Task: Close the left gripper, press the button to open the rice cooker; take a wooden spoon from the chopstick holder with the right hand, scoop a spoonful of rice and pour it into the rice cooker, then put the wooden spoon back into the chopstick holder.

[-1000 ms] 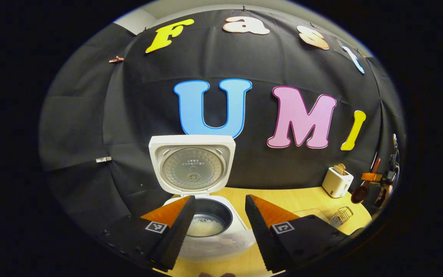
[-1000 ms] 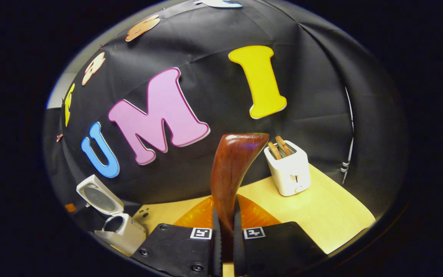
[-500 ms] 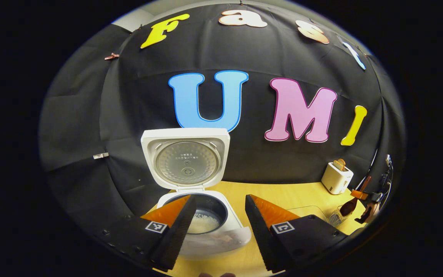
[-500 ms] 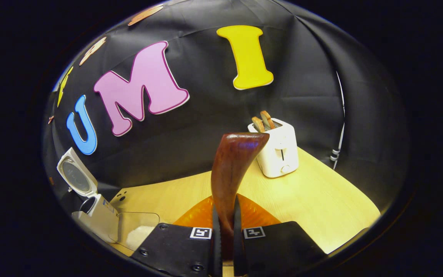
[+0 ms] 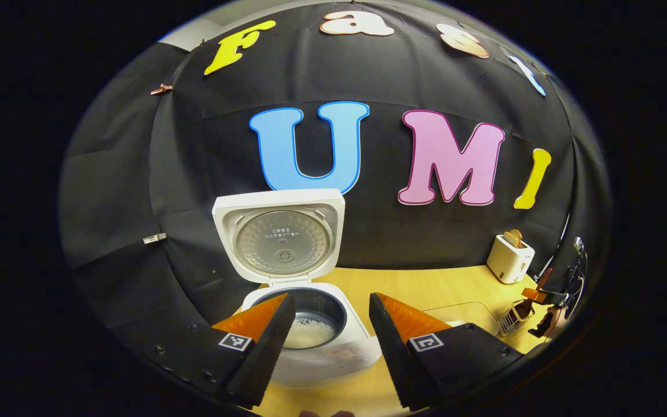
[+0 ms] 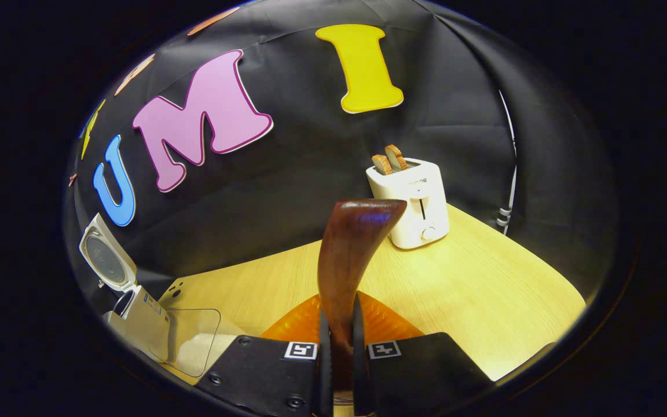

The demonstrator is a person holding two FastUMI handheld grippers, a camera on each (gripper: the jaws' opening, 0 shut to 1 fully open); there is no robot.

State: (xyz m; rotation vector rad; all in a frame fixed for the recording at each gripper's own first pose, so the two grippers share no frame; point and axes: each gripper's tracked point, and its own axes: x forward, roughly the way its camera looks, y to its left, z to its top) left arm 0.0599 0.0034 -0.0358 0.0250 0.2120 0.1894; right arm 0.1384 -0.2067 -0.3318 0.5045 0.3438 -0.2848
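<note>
Landmark: the white rice cooker [image 5: 310, 341] with its square lid swung up and its dark inner pot showing pale rice at the bottom; every place below is given from it.
Table: the pale wooden tabletop [image 6: 484, 289] carries the cooker at one end and runs away to the cooker's right.
Toaster: a white two-slot toaster [image 6: 411, 200] with two brown slices standing up sits far to the cooker's right, by the cloth wall.
Rice box: a clear plastic container [image 6: 191, 341] holding white rice stands just beside the cooker, on its right.
Right gripper [image 6: 339, 347]: clamped tight on the handle of the dark reddish-brown wooden spoon [image 6: 354, 249], whose end rises straight up between the fingers.
Left gripper [image 5: 330, 333]: fingers spread wide, nothing between them, hovering just in front of the open pot.
Chopstick holder: a small wire basket [image 5: 512, 317] stands well to the cooker's right, past the rice box; the far-off right gripper sits at it.
Change: over the last second the spoon has dropped towards that wire basket, and the right gripper view has tipped down towards the table.
Meaning: with rice already in the pot, this looks like the final step, returning the spoon; release is not yet done.
</note>
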